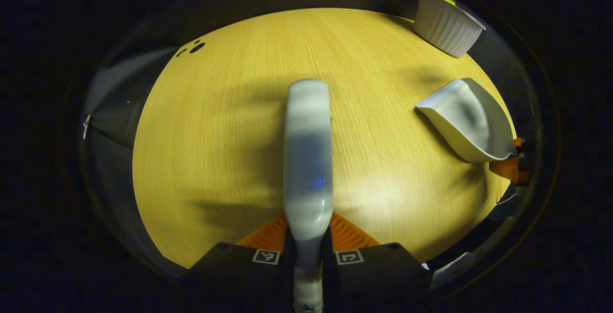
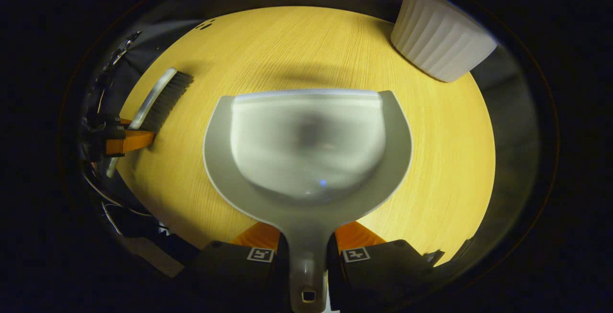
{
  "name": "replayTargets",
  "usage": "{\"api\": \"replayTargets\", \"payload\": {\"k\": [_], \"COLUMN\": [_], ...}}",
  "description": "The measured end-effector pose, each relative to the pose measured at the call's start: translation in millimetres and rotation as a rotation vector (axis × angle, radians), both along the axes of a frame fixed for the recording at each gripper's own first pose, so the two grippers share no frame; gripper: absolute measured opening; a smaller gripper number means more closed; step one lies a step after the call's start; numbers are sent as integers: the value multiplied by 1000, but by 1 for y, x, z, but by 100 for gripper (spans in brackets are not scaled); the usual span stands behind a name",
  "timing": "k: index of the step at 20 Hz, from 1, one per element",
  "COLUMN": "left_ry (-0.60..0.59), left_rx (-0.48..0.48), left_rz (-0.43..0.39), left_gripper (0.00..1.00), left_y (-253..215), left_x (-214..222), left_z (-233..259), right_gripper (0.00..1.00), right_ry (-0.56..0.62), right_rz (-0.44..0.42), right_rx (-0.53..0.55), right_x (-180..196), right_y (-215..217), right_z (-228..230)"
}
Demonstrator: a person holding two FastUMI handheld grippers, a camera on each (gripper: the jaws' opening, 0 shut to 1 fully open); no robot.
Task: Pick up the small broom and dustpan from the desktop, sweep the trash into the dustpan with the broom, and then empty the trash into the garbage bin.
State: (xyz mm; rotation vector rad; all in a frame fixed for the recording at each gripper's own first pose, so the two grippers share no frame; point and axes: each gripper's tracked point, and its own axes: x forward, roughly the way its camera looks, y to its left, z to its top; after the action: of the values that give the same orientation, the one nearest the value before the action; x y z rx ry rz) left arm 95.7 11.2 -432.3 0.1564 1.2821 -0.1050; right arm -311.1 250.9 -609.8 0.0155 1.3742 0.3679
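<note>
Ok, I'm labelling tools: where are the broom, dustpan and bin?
broom (image 1: 308,160): left gripper view, back of its head.
dustpan (image 2: 306,140): right gripper view, inside its scoop.
bin (image 2: 438,47): right gripper view, ribbed white wall.

The dustpan (image 2: 306,145) is over the middle of the counter (image 2: 445,160), its handle between the right claw (image 2: 308,251) fingers. Beyond the dustpan, to its right, the garbage bin (image 2: 440,40) stands at the counter's far edge. Left of the dustpan, the broom (image 2: 160,95) is near the counter's edge, held in the left claw (image 1: 309,236). A few dark bits (image 1: 194,47) lie far left of the dustpan, at the far edge.
</note>
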Motion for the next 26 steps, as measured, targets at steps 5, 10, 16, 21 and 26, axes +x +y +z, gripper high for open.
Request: {"api": "replayTargets", "payload": {"k": [5,10,16,21,26], "left_ry": [14,-45,-211,-531,-903], "left_rx": [35,72,83,-3,-118], "left_rz": [-30,-31,-9,1,90], "left_gripper": [32,43,75,78,80], "left_y": [0,1,-3,-33,-56], "left_x": [-3,0,2,23,41], "left_z": [3,20,77,172,300], "right_gripper": [44,54,59,66,78], "right_ry": [-10,-13,-171,-519,-813], "right_rz": [71,62,18,26,17], "right_rx": [15,65,167,247,300], "right_x": [-8,-14,10,65,104], "right_y": [2,3,-13,-23,-35], "right_z": [-5,12,77,167,243]}}
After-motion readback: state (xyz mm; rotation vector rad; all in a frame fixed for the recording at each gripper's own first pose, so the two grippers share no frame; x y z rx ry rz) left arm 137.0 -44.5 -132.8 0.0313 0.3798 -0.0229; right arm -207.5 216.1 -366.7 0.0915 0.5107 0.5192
